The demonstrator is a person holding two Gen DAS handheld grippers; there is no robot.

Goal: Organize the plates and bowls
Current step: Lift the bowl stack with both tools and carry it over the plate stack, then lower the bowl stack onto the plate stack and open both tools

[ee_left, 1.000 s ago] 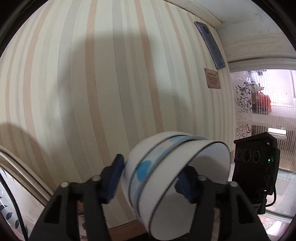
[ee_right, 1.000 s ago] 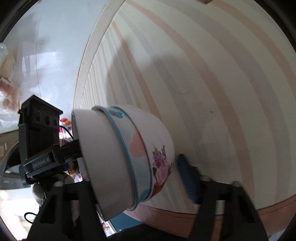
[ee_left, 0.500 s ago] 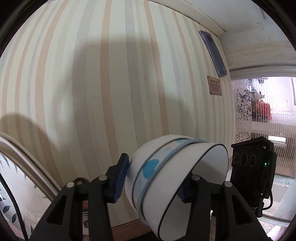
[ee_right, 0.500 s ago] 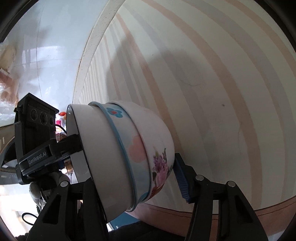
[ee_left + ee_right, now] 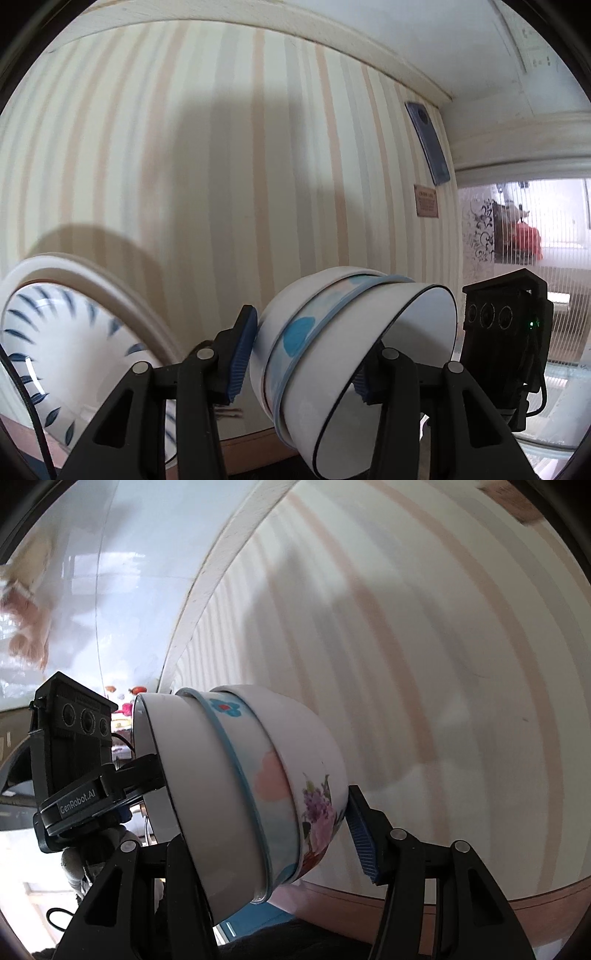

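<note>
A stack of three nested bowls (image 5: pixel 332 343) lies on its side in the air, held from both sides. The innermost is white with a thin dark rim, the middle one has a blue rim and blue spots, and the outermost (image 5: pixel 314 775) is white with flowers. My left gripper (image 5: pixel 301 369) is shut on the stack, one blue pad against the outer base and the other finger inside the mouth. My right gripper (image 5: pixel 269 842) is shut on it too: its right pad (image 5: pixel 360 834) touches the flowered base, and its left finger is hidden by the bowls.
A large white plate with blue leaf marks (image 5: pixel 55 350) stands tilted at the lower left of the left wrist view. A striped wall (image 5: pixel 221 184) fills the background. Each view shows the other gripper's black camera box (image 5: pixel 502 325) (image 5: pixel 70 731). A window (image 5: pixel 535 229) is at right.
The left wrist view has shifted, and the blue-leaf plate has come into sight at the lower left. The bowl stack stays clamped between both grippers at about the same tilt.
</note>
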